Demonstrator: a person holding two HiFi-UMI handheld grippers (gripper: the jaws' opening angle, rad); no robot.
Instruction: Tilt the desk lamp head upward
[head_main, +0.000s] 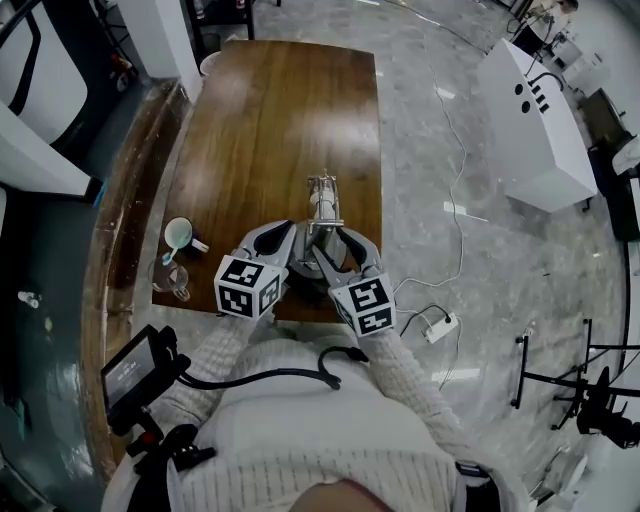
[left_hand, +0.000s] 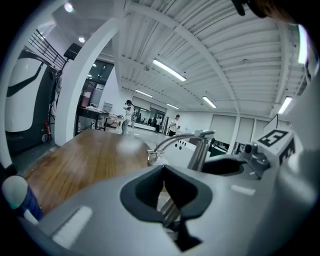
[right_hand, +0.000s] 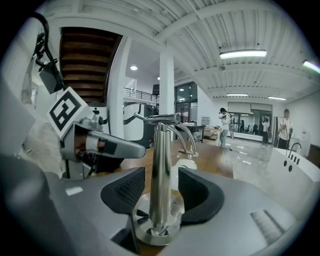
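I look out over a long brown wooden table standing on a pale, veined marble floor. To my right sits a white cabinet, and a white power strip lies on the floor near the table's near corner. Overhead, a white ribbed ceiling carries lit strip lights. A white column rises ahead, with a brown staircase to its left.

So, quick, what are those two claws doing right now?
Left gripper: closed, holding nothing.
Right gripper: open, lamp post between its jaws, not gripped.
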